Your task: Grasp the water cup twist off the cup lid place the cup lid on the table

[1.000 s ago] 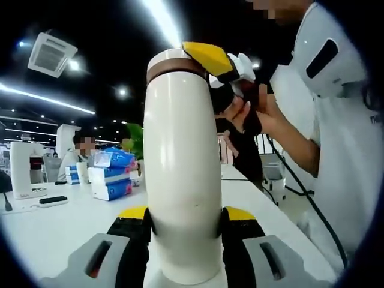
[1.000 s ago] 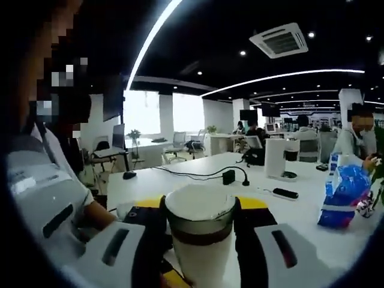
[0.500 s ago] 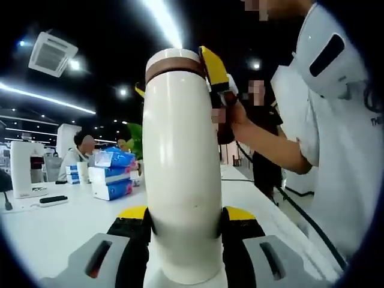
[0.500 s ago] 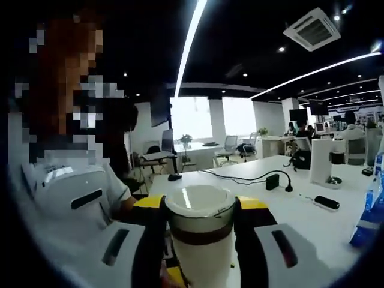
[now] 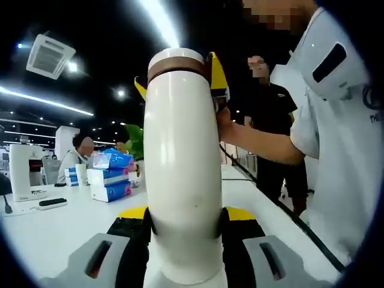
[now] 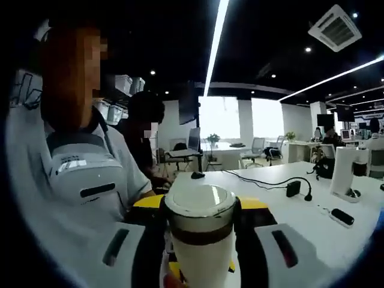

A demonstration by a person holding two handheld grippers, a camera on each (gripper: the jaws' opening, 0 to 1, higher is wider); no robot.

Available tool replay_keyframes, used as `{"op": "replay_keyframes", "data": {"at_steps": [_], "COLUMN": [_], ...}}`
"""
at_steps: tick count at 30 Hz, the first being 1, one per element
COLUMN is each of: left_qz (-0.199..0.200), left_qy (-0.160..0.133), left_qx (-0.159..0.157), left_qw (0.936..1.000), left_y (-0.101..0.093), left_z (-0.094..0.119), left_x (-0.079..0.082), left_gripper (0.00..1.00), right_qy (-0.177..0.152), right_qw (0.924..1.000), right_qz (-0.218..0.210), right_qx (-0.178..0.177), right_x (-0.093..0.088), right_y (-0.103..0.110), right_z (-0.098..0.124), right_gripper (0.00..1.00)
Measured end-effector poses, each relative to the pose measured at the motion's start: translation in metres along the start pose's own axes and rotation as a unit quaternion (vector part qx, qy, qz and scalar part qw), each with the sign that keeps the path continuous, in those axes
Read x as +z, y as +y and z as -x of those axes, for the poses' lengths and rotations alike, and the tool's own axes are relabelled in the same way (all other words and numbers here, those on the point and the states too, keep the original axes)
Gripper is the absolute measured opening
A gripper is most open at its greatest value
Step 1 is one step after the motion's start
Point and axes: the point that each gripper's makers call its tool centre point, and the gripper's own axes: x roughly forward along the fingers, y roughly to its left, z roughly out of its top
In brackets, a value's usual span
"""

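Fingers, left gripper [image 5: 183,219]: black pads with yellow tips, clamped on either side of the lower body of the water cup [image 5: 182,180]; I hold it lifted clear of the bench [image 5: 54,231], upright along my line of sight.

Fingers, right gripper [image 6: 201,210]: closed on the cup lid [image 6: 200,207], one on each flank, at the brown band just under the pale cap. In the left gripper view the right gripper's yellow tips [image 5: 217,75] sit at both sides of that same band.

Item, water cup: tall cream cylinder, smooth and glossy, rigid wall. I judge it slippery under a twist, so the left grip wants firm pressure low on the body. Weight cannot be told; contents are hidden.

Item, cup lid: short, rounded top, brown collar. I judge the collar the right place to hold, as it is now. Whether the thread has loosened I cannot tell.

Surroundings: white bench with blue tissue packs [image 5: 111,175] near its far left edge; a person in a white shirt [image 5: 342,156] works the right gripper.

Step in hand, by my reckoning: twisting off the lid; placing not yet done.
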Motion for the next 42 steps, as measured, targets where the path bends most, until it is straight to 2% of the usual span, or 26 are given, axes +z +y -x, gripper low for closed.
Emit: {"op": "replay_keyframes", "data": {"at_steps": [10,21,26,28,32,35,37,39,41,42], "left_qz": [-0.002,-0.001,0.004,0.004,0.004,0.004,0.004,0.004,0.004,0.004], "left_qy": [-0.004,-0.005,-0.004,-0.004,-0.003,-0.004,-0.003,-0.003,-0.003,-0.003], "left_qx": [-0.005,-0.007,-0.005,-0.004,-0.004,-0.004,-0.004,-0.005,-0.004,-0.004], "left_qw": [1.0000,1.0000,1.0000,1.0000,1.0000,1.0000,1.0000,1.0000,1.0000,1.0000], "left_y": [-0.002,-0.003,-0.003,-0.003,-0.003,-0.002,-0.003,-0.003,-0.003,-0.003], "left_z": [0.001,0.001,0.000,-0.001,-0.001,-0.001,-0.001,-0.001,-0.001,-0.001], "left_x": [0.000,0.000,0.000,-0.001,-0.001,-0.001,-0.001,0.000,0.000,0.000], "left_gripper": [0.48,0.48,0.48,0.48,0.48,0.48,0.48,0.48,0.48,0.48], "right_qy": [-0.008,-0.003,-0.005,0.000,0.015,0.009,0.007,0.013,0.025,0.036], "right_qw": [0.9986,0.9970,0.9974,0.9974,0.9991,0.9982,0.9965,0.9913,0.9836,0.9760], "right_qz": [-0.006,-0.004,-0.026,-0.046,-0.038,-0.046,-0.035,-0.023,-0.019,-0.031], "right_qx": [0.052,0.077,0.067,0.056,0.012,-0.037,-0.076,-0.129,-0.178,-0.213], "right_x": [-0.001,-0.001,-0.003,-0.005,-0.012,-0.010,-0.011,-0.018,-0.023,-0.027], "right_y": [0.004,0.009,0.004,0.002,-0.007,-0.012,-0.012,-0.016,-0.017,-0.016], "right_z": [0.001,-0.001,-0.001,0.000,0.001,0.009,0.016,0.023,0.029,0.034], "right_gripper": [0.47,0.48,0.48,0.51,0.63,0.66,0.76,0.82,0.81,0.80]}}
